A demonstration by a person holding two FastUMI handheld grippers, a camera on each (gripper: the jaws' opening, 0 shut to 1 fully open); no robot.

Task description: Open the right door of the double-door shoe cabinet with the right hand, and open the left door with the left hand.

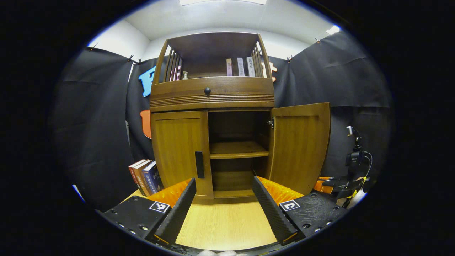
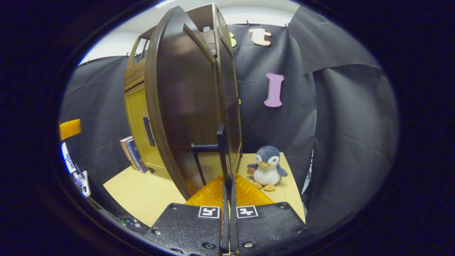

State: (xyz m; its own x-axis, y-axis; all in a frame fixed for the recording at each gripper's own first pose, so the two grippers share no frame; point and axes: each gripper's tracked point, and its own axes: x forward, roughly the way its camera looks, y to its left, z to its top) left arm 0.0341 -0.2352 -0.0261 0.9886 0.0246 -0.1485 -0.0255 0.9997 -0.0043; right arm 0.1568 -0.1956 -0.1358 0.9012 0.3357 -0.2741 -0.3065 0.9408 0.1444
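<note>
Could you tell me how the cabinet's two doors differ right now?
The right door stands swung open, showing the shelf; the left door is shut. The right gripper is closed on the right door's handle; the left door's handle is untouched, with the left gripper open before it. Both are matching brown wood panels.

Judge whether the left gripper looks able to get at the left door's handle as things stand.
Probably yes. The left gripper is open and faces the closed left door; only bare tabletop lies before the handle. The right door swings away to the side.
</note>
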